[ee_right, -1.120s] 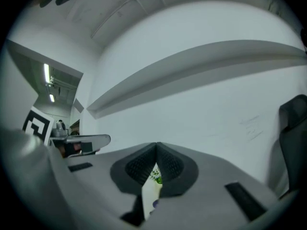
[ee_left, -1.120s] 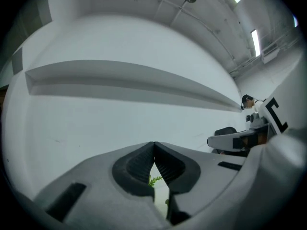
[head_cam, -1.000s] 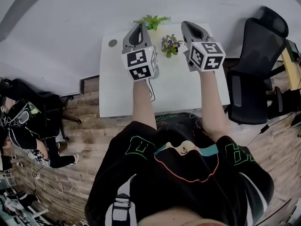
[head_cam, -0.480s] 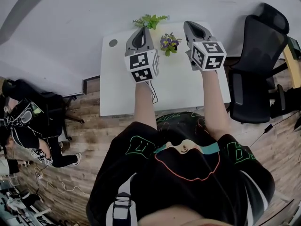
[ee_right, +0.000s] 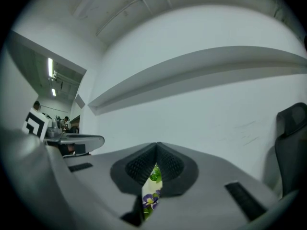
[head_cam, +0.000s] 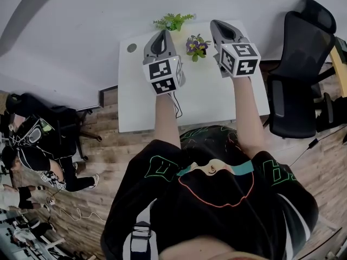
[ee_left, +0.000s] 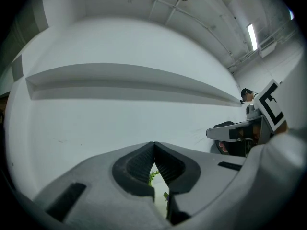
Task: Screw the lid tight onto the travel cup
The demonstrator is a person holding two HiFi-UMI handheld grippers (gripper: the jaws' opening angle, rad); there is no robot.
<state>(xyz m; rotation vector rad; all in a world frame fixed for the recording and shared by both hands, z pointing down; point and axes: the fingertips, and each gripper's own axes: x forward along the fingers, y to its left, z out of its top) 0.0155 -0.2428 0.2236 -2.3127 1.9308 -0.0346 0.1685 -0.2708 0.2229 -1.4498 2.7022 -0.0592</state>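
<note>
Left gripper (ee_left: 153, 145), right gripper (ee_right: 156, 145): jaws together, empty. Head view alone places potted flowers (head_cam: 196, 44) between them, over white desk (head_cam: 206, 103).

Two grippers: left gripper (head_cam: 162, 34), right gripper (head_cam: 217, 26). Two plants: green plant (head_cam: 172, 21), purple-flowered plant (head_cam: 196, 44). One worktop (head_cam: 141, 104). One black chair (head_cam: 298, 69).

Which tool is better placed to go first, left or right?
Neither stands out: left tool and right tool are both shut, empty, level over the white table, flanking the purple flowers. No cup shows.
</note>
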